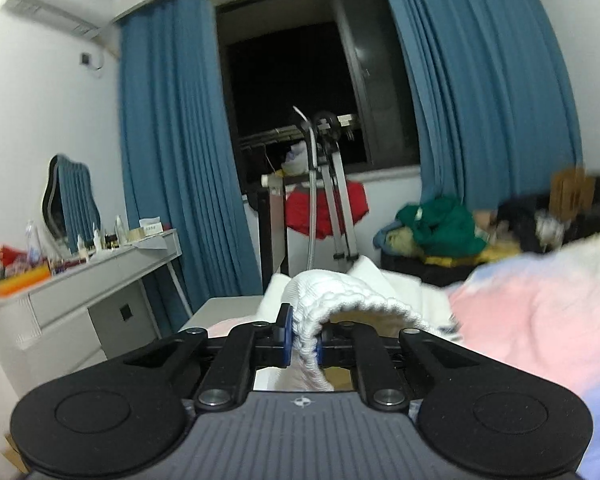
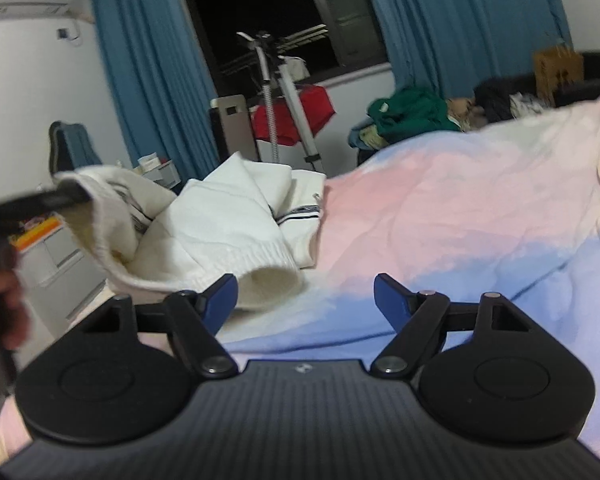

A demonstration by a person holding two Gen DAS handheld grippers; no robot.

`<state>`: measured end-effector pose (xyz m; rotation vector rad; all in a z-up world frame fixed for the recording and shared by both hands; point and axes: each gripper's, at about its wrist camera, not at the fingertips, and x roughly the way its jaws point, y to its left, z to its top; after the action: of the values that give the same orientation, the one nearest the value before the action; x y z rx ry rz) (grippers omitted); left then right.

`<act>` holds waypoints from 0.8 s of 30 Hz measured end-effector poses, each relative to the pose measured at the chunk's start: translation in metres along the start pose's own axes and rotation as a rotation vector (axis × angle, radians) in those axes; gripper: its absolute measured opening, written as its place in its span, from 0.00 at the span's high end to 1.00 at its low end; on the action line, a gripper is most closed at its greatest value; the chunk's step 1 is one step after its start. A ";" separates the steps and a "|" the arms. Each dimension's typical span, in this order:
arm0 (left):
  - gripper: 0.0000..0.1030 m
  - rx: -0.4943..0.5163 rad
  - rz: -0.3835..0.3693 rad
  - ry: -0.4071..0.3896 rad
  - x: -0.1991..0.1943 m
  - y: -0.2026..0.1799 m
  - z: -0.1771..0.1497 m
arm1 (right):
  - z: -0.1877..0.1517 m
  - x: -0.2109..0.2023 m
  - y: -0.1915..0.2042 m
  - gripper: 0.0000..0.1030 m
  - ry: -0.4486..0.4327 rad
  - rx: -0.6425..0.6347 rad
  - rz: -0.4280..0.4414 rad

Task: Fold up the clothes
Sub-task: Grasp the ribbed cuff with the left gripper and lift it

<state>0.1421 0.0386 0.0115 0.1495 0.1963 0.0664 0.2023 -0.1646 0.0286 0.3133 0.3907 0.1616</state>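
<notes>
Left gripper (image 1: 302,340): jaws drawn nearly together on a ribbed edge of the white knit sweater (image 1: 340,300), with the fabric pinched between the blue pads and arching up and over to the right. Right gripper (image 2: 305,300): jaws spread wide, nothing between them; its left finger (image 2: 220,300) sits just beside the open ribbed cuff (image 2: 272,284) of a sleeve, and contact cannot be confirmed. The sweater lies bunched on the near left part of the bed, on a pastel pink, blue and white bedspread (image 2: 440,220); a dark-striped band (image 2: 300,213) shows on one folded part. In the right wrist view, the raised portion of the garment (image 2: 100,200) hangs from a blurred dark object at the left edge, beside the person's hand (image 2: 4,300). Background: blue curtains (image 1: 172,140) either side of a dark window (image 1: 292,80), a tripod stand (image 1: 332,184) in front of a red item (image 1: 324,208), a green garment (image 1: 444,224) in a pile, a white counter (image 1: 100,264) carrying bottles and small items, and a wavy-edged mirror (image 1: 68,196) above it. Both views are motion-blurred toward the edges.
</notes>
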 end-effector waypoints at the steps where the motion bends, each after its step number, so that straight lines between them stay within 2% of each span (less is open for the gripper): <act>1: 0.90 -0.034 -0.010 -0.007 -0.013 0.011 0.001 | 0.000 -0.002 0.004 0.25 -0.003 -0.019 0.002; 3: 0.90 -0.103 -0.029 -0.022 -0.040 0.032 0.004 | -0.001 -0.006 0.012 0.25 -0.010 -0.056 0.005; 6: 0.90 -0.187 -0.057 -0.009 -0.066 0.064 -0.001 | -0.009 -0.002 0.030 0.28 0.070 -0.120 0.019; 10: 0.90 -0.295 -0.019 0.077 -0.060 0.108 -0.026 | -0.027 0.002 0.051 0.29 0.209 -0.199 0.087; 15: 0.90 -0.484 0.052 0.180 -0.049 0.161 -0.050 | -0.039 0.015 0.066 0.31 0.293 -0.281 0.068; 18: 0.89 -0.528 0.069 0.212 -0.050 0.181 -0.058 | -0.037 0.032 0.068 0.36 0.290 -0.291 0.042; 20: 0.89 -0.523 0.089 0.224 -0.049 0.186 -0.061 | -0.037 0.043 0.070 0.44 0.271 -0.295 0.039; 22: 0.89 -0.515 0.105 0.235 -0.048 0.182 -0.065 | -0.038 0.054 0.074 0.50 0.253 -0.284 0.057; 24: 0.88 -0.489 0.131 0.239 -0.047 0.174 -0.066 | -0.041 0.061 0.080 0.52 0.214 -0.277 0.028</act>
<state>0.0742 0.2160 -0.0167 -0.3354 0.4018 0.2606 0.2344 -0.0656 -0.0026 0.0279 0.5694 0.2745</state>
